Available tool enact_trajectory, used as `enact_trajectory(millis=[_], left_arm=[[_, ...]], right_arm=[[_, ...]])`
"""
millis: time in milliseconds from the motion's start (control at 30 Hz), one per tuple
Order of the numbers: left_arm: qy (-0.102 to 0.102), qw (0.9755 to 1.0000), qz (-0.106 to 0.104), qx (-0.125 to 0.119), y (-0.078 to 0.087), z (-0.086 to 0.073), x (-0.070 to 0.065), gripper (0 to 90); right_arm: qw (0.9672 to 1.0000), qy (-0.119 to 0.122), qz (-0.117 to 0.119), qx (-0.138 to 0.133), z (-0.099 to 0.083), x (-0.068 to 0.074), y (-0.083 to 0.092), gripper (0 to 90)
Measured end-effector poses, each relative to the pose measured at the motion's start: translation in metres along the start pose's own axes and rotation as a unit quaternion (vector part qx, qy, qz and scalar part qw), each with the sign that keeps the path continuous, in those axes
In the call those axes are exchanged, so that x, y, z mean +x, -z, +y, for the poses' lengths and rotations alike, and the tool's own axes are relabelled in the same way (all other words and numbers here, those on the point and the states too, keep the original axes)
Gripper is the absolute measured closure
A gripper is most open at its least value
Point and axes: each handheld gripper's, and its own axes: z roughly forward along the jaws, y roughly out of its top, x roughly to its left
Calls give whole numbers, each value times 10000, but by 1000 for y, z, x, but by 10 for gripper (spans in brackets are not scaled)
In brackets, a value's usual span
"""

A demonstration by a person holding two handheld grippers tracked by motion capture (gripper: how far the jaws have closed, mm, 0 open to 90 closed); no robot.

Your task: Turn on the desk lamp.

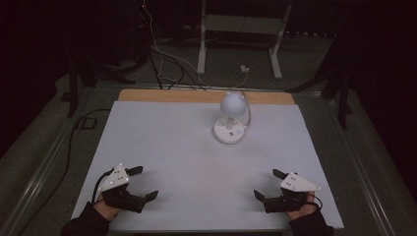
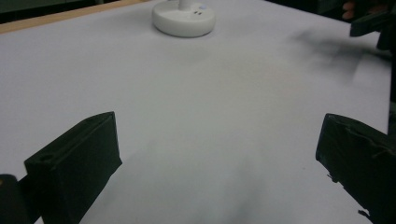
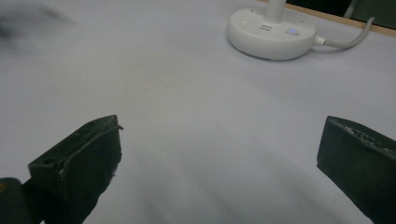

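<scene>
Two grippers, jaws wide and empty.
Left gripper [image 1: 142, 183], right gripper [image 1: 268, 184]; smooth white round-based lamp [image 1: 230, 120] well ahead of both jaws, on matte table [image 1: 162, 142].

The scene is dimly lit and grainy; surroundings are lost in darkness, and the table [image 1: 162, 142] is softly shadowed

The table [image 1: 162, 147] is seen from above and forward in the high view. Each gripper view is taken low over the tabletop, between two spread black jaws, toward the far edge. The white desk lamp [image 1: 230, 120] is shared by all three views.
</scene>
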Motion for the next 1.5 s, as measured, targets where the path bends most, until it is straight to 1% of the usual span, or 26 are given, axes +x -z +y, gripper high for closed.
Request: enact_trajectory(millis=[33, 133, 267, 400, 533, 667, 967, 1100, 1267, 1433, 1500], left_arm=[[11, 10000, -5, -21, 0, 0, 0, 3], [5, 10000, -7, 34, 0, 0, 0, 2], [0, 10000, -35, 48, -1, -1, 0, 3], [34, 10000, -43, 30, -1, -1, 1, 3], [35, 10000, -36, 49, -1, -1, 1, 3], [-16, 9999, -68, 75, -2, -1, 0, 3], [1, 9999, -96, 86, -2, -1, -1, 3], [-10, 9999, -92, 108, -2, -1, -1, 3], [-3, 9999, -69, 91, -1, -1, 0, 2], [4, 9999, -86, 84, -2, -1, -1, 3], [3, 9999, -90, 78, -2, -1, -1, 3]], right_arm=[[10000, -2, -16, 24, 0, 0, 0, 0], [10000, 12, -28, 54, 0, -1, 0, 0], [9999, -112, 8, 47, 1, -4, 0, 0], [9999, -121, 38, 28, 2, -3, 0, 0], [10000, -88, -14, 19, 2, -3, 0, 0], [9999, -148, -32, 49, 2, -3, 0, 0], [9998, -171, -86, 11, 3, -3, 1, 0], [9998, -172, -140, 2, 3, -2, 2, 0], [9994, -246, -242, 32, 5, -1, 3, 0], [9987, -276, -424, 18, 15, 1, 9, 0], [9985, -363, -406, 7, 19, 1, 11, 0]])
